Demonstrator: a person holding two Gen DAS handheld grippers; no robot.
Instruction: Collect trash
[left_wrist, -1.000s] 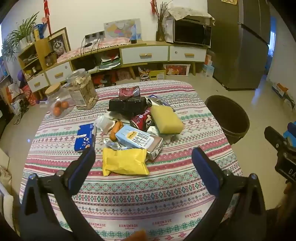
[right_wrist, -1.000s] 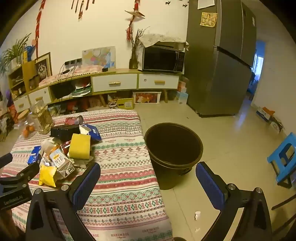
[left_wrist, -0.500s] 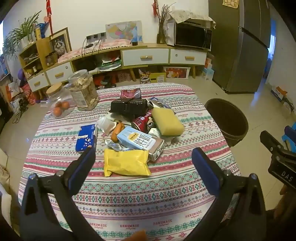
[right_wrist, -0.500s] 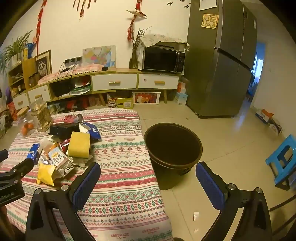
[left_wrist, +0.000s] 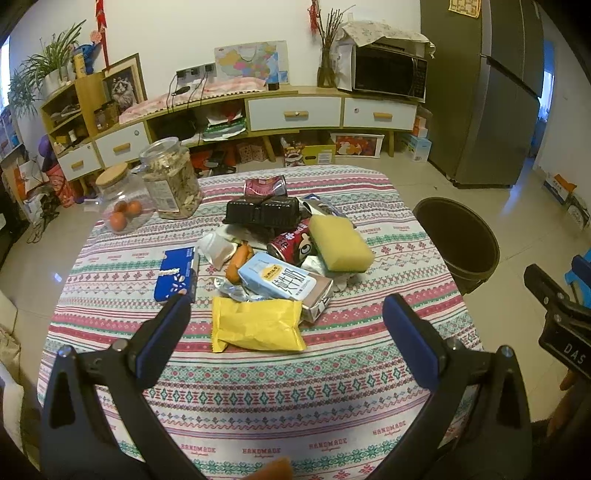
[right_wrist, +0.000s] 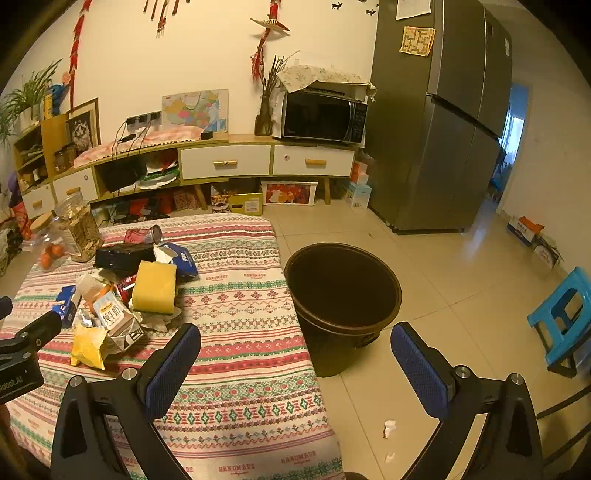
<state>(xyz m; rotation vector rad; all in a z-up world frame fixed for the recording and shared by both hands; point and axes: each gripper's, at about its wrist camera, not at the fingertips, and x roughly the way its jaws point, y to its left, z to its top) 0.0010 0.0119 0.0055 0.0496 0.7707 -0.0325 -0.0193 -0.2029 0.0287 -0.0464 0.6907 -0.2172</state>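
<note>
A heap of trash sits around the middle of the table (left_wrist: 229, 402), which wears a striped, patterned cloth. Nearest the front edge lies a yellow snack bag (left_wrist: 256, 325), touching a light-blue milk carton (left_wrist: 282, 282) just behind it. A yellow sponge (left_wrist: 340, 243) lies toward the right edge, propped on a red can (left_wrist: 291, 243), and a black plastic tray (left_wrist: 262, 211) sits further back. A blue packet (left_wrist: 175, 273) lies flat on the left side of the heap. Two glass jars stand at the far left corner, the lidded jar (left_wrist: 120, 199) holding oranges. The left gripper (left_wrist: 286, 317) hangs above the front edge, its blue pads spread wide with nothing between them, pointed at the yellow bag. The right gripper (right_wrist: 295, 356) is likewise released and empty, held off the table's right edge. On the floor just beside that edge stands a dark bin (right_wrist: 341, 299).
</note>
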